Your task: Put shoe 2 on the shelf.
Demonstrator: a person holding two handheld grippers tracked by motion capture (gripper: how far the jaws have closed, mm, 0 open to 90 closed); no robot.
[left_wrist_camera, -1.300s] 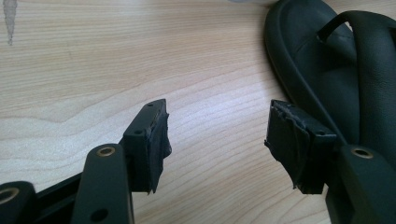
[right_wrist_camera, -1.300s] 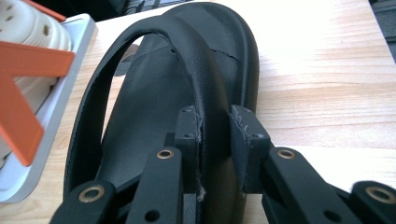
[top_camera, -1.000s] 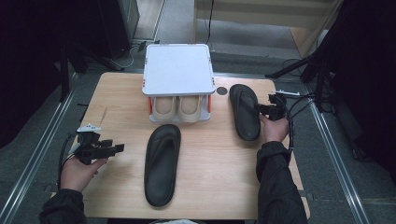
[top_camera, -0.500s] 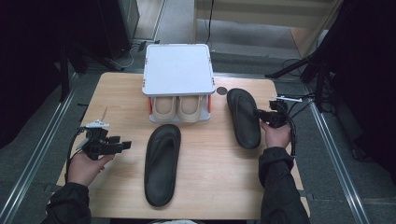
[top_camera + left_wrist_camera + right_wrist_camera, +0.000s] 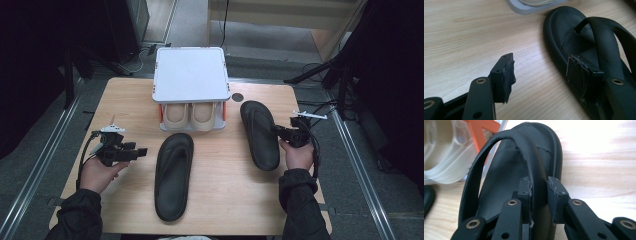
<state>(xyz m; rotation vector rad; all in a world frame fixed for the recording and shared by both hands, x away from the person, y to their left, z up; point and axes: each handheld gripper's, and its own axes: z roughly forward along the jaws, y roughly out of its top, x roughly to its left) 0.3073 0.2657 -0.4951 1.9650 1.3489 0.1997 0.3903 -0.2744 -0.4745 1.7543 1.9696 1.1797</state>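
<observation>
The high view looked steeply down on the wooden table from the person's side. Each gripper view sat low and close along its jaws, and both caught the shoe rack.

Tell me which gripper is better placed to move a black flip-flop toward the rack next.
Right. The right gripper is already clamped on the strap of the right flip-flop beside the shoe rack. The left gripper is open, only reaching toward the left flip-flop.

Dim dark surroundings, evenly lit table, glare washing out wood, soft focus
</observation>
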